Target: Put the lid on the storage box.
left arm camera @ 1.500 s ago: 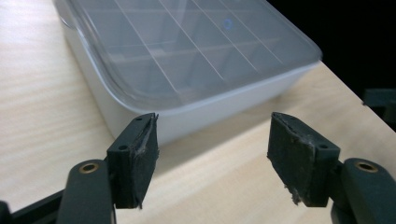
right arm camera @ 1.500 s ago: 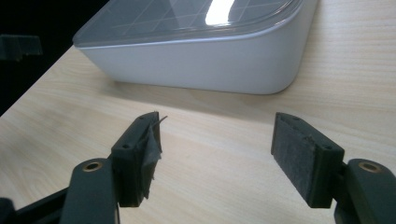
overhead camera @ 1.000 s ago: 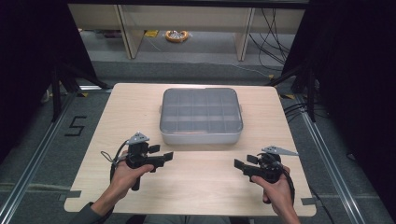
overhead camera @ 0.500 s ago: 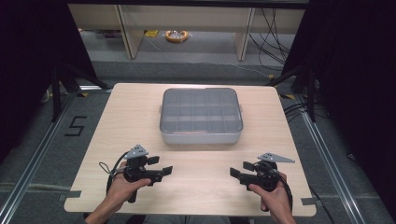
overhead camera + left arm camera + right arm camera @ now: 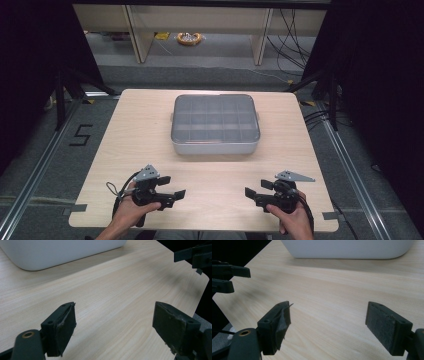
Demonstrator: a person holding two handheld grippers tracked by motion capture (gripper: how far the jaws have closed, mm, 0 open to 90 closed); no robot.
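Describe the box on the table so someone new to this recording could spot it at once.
Start at the light wooden table in the middle of the high view. Past the two grippers at its near edge, toward the far side, sits a grey box with rounded corners. Its see-through lid shows a grid of small compartments, and nothing else on the table is like it.

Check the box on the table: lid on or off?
On. The clear lid sits flat over the grey box, its compartments showing through. Both tongs are near the table's front edge, away from it.
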